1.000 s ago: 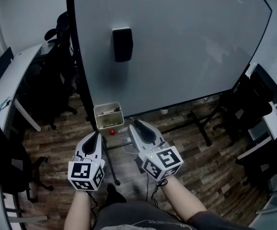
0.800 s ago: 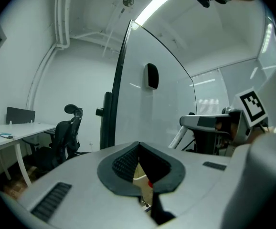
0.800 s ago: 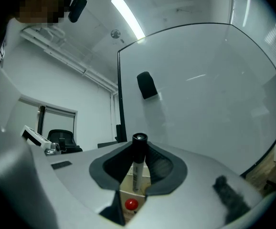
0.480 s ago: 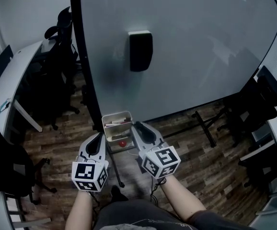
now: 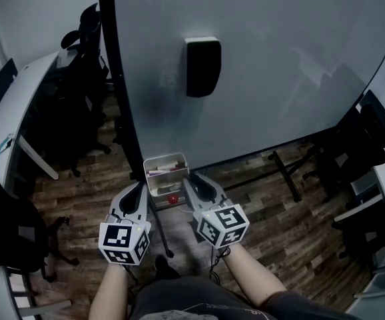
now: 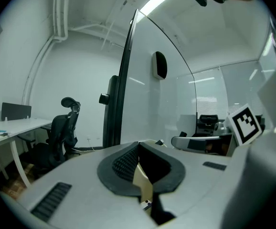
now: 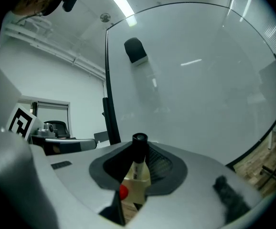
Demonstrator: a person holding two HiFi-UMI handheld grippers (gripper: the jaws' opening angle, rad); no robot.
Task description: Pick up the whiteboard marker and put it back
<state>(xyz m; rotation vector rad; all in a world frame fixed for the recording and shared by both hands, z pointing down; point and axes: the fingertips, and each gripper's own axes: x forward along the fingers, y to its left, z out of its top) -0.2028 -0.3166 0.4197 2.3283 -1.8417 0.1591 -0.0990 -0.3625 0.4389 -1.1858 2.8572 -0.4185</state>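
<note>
Gripping the whiteboard marker [image 7: 138,152], the right tool [image 5: 188,179] now sits nearer the tray [image 5: 166,159] than before; left tool [image 5: 138,187] closed.

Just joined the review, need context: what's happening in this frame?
A person stands at a whiteboard with a gripper in each hand. The right gripper is clamped on a black-capped whiteboard marker, held upright, close to the small tray below the board. The left gripper is shut and empty beside it. The marker is not yet in the tray.

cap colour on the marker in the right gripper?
Black: the cap of the whiteboard marker shows best in the right gripper view.
</note>
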